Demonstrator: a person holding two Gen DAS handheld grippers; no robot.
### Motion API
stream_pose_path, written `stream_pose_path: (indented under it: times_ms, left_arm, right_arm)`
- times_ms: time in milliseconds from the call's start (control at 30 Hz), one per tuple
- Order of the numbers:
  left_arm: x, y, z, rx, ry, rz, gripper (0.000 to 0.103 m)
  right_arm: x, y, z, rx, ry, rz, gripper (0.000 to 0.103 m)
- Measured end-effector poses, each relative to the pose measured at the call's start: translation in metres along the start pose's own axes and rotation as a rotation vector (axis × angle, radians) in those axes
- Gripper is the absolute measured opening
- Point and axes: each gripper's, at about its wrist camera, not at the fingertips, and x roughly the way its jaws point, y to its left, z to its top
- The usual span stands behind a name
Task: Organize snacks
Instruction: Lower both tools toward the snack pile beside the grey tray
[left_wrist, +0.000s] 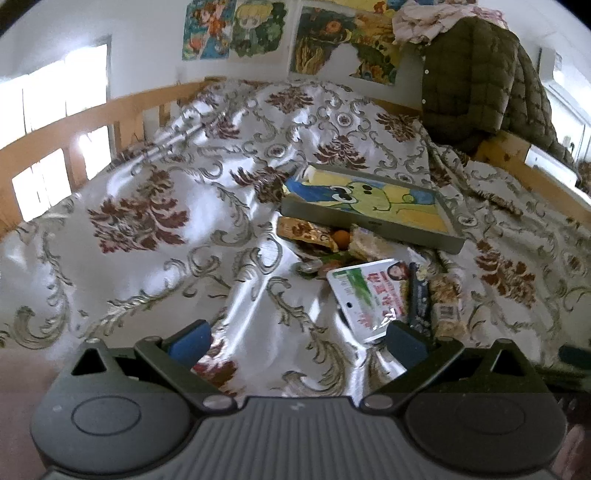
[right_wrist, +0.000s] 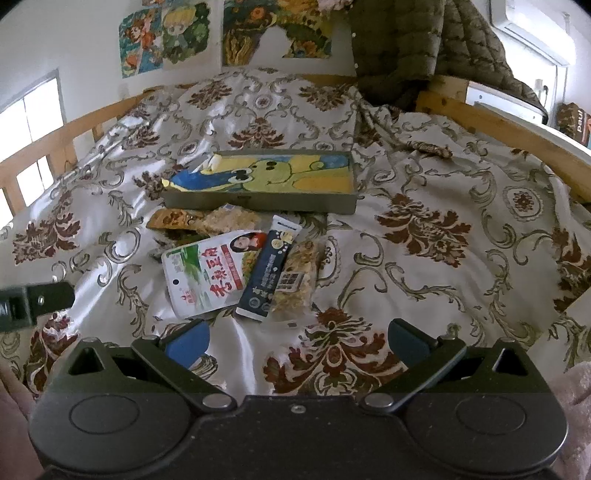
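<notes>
Jaws stand wide apart and empty on both the right gripper (right_wrist: 297, 341) and the left gripper (left_wrist: 299, 341), low over the glossy, wrinkled bedspread (right_wrist: 424, 258). Just ahead of the right one lie three flat packets side by side: a white pouch (right_wrist: 207, 273), a dark slim sachet (right_wrist: 267, 273) and a clear-wrapped bar (right_wrist: 297, 280), long axes running away toward the tray (right_wrist: 258, 201) mid-bed. The right gripper looks nearer.
</notes>
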Motion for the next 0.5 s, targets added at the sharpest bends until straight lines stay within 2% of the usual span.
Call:
stream_pose_path:
  times_ms: [200, 367, 500]
  left_arm:
    - [0.017, -0.001, 0.01, -0.015, 0.014, -0.017, 0.103]
    - [0.036, -0.014, 0.019, 0.09, 0.018, 0.014, 0.103]
    - [0.05, -0.026, 0.028, 0.161, 0.025, 0.037, 0.103]
  right_arm:
    - [0.01, 0.002, 0.006, -0.018, 0.035, 0.004, 0.102]
    - [0.023, -0.002, 0.016, -0.014, 0.02, -0.013, 0.102]
    - [0.033, -0.018, 0.029, 0.055, -0.002, 0.012, 0.102]
